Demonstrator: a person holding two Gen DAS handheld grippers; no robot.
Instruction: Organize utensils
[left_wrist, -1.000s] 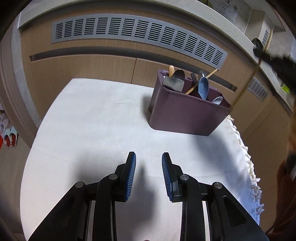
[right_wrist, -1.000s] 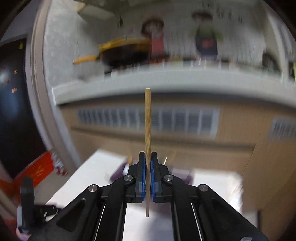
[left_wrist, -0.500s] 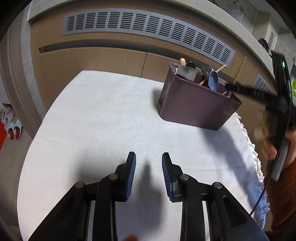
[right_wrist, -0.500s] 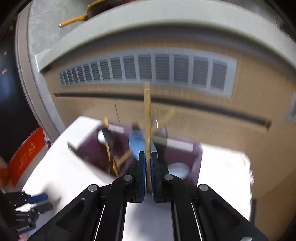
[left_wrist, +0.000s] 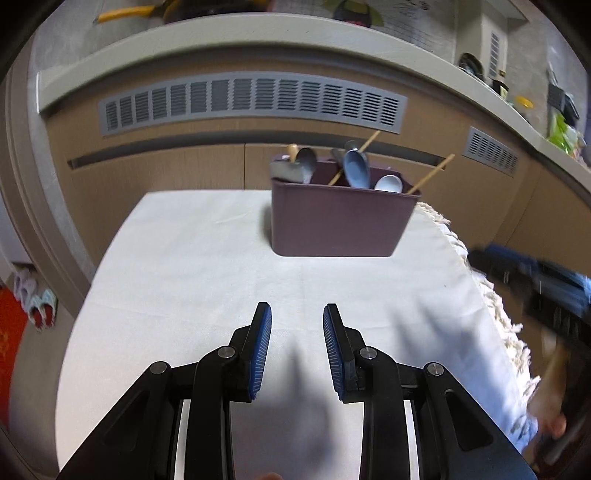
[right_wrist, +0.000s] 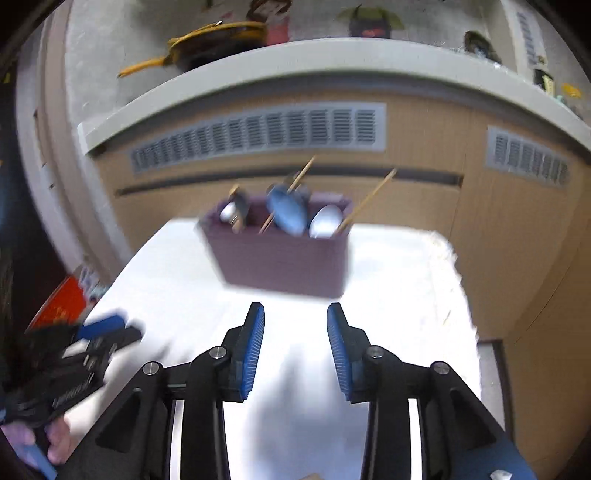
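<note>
A purple utensil holder (left_wrist: 340, 221) (right_wrist: 280, 262) stands at the far side of the white cloth-covered table (left_wrist: 192, 266). It holds spoons, a blue spoon (left_wrist: 355, 170) and two wooden chopsticks (left_wrist: 430, 180) (right_wrist: 369, 201) that lean to the right. My left gripper (left_wrist: 297, 314) hovers open over the bare cloth near the front, nothing between its blue pads. My right gripper (right_wrist: 295, 314) is a little short of the holder; its jaws are opening and nothing is between them. In the left wrist view the right gripper (left_wrist: 532, 273) is a blur past the table's right edge.
Wooden cabinet fronts with grey vent grilles (left_wrist: 251, 99) run behind the table under a pale counter (left_wrist: 258, 33). The cloth's fringe (left_wrist: 495, 302) hangs over the right edge. A yellow-handled pan (right_wrist: 207, 40) sits on the counter. Red items lie on the floor at left (left_wrist: 14, 325).
My right gripper came down over the holder with a chopstick, let it go into the holder and drew back with jaws apart. My left gripper shifted; the holder now appears more central.
</note>
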